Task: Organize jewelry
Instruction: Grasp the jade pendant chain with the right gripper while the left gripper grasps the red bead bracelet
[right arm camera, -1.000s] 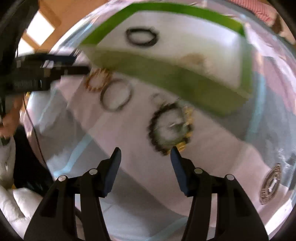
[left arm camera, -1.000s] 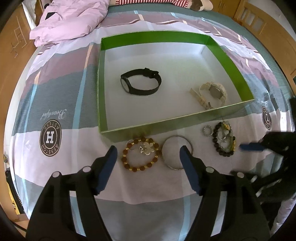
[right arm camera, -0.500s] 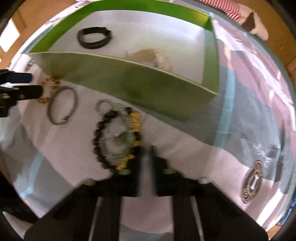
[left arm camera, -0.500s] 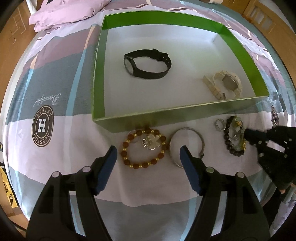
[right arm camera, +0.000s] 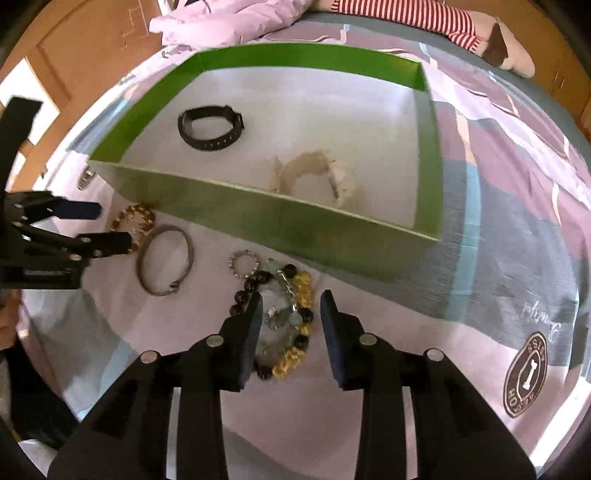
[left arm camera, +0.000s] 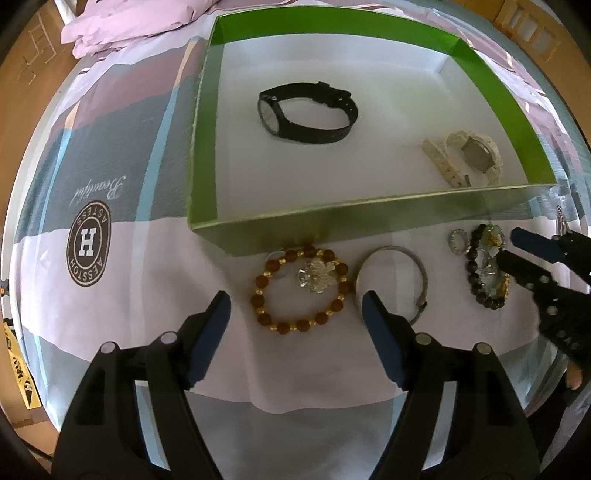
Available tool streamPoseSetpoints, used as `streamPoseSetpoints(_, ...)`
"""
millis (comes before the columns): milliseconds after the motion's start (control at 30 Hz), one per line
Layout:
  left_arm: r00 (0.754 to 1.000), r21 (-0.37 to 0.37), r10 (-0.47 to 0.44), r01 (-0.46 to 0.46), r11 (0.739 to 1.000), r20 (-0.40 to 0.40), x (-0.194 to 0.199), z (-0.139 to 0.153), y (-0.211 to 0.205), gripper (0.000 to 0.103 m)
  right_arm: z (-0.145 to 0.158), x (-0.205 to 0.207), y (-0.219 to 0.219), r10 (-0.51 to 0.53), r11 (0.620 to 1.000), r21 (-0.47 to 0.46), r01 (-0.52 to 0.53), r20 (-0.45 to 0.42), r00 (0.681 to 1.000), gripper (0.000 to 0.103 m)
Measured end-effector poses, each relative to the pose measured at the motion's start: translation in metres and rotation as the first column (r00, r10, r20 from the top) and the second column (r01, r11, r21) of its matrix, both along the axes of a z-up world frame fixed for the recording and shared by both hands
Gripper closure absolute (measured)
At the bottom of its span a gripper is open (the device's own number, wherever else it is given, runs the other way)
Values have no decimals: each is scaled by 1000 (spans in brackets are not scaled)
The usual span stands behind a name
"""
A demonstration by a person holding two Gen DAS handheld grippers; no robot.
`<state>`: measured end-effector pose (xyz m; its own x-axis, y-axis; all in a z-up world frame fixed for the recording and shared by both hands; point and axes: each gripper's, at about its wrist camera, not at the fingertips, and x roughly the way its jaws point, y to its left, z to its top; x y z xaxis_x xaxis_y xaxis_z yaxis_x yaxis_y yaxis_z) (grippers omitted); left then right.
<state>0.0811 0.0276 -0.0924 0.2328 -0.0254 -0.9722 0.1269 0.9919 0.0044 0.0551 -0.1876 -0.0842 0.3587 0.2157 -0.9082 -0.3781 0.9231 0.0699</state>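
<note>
A green box (left arm camera: 369, 218) with a white floor lies on the bed and holds a black watch (left arm camera: 306, 114) and a cream watch (left arm camera: 469, 155). In front of it lie a brown-and-gold bead bracelet (left arm camera: 301, 290), a silver bangle (left arm camera: 391, 284), a small ring (left arm camera: 458, 242) and a black-and-gold bead bracelet (left arm camera: 484, 273). My left gripper (left arm camera: 295, 306) is open just above the brown bracelet. My right gripper (right arm camera: 291, 301) is open, its fingers straddling the black-and-gold bracelet (right arm camera: 284, 321), beside the ring (right arm camera: 243, 264) and the bangle (right arm camera: 166, 260).
The patterned sheet (left arm camera: 110, 184) covers the bed, with a pink quilt (left arm camera: 129, 26) bunched at the far left. A striped cloth (right arm camera: 399, 14) lies at the far edge. Wooden furniture surrounds the bed. The box's front wall (right arm camera: 258, 218) stands close behind the loose jewelry.
Both grippers have come nearer to the loose jewelry. The right one has swung in over the black-and-gold bracelet. The left one stays open over the brown bracelet.
</note>
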Motion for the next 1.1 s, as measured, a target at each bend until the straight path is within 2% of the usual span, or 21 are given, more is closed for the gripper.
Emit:
streamPoseSetpoints(33, 1000, 1, 6, -6, 1000, 0, 0, 0, 2, 28, -4, 2, 2, 5, 1000, -6, -5, -11, 1000, 93)
streamPoseSetpoints(67, 1000, -5, 19, -19, 1000, 1, 1, 1, 6, 27, -4, 3, 4, 7, 1000, -14, -7, -10, 1000, 96)
streamPoseSetpoints(100, 1000, -10, 28, -28, 1000, 4, 2, 3, 9, 27, -2, 2, 5, 18, 1000, -13, -18, -18, 1000, 96)
streamPoseSetpoints(200, 998, -21, 68, -68, 997, 13, 5, 7, 23, 25, 13, -6, 6, 77, 995, 71, -74, -38, 996, 96)
streamPoseSetpoints(300, 995, -22, 99, -99, 995, -1, 8, 5, 31, 24, 39, -17, 8, 137, 974, 184, -135, 2, 991, 96)
streamPoseSetpoints(400, 995, -6, 100, -100, 995, -23, 10, -3, 29, 24, 55, -19, 2, 148, 952, 268, -150, 27, 989, 96)
streamPoseSetpoints(500, 996, 13, 90, -89, 996, -30, 10, -10, 26, 24, 57, -17, -5, 118, 966, 229, -122, 33, 993, 96)
streamPoseSetpoints(633, 997, 1, 76, -76, 997, -30, 14, -14, 19, 26, 45, -13, -12, 75, 983, 167, -72, -9, 997, 96)
streamPoseSetpoints(767, 995, -39, 84, -86, 996, -45, 20, -15, 25, 31, 38, -16, -12, 67, 988, 142, -62, -27, 997, 96)
streamPoseSetpoints(933, 987, -92, 147, -153, 984, -62, 25, -12, 47, 35, 32, -15, -10, 68, 990, 125, -63, -41, 997, 96)
streamPoseSetpoints(1100, 987, -40, 136, -140, 989, -84, 27, -23, 45, 35, 23, -15, -7, 68, 993, 101, -62, -61, 996, 96)
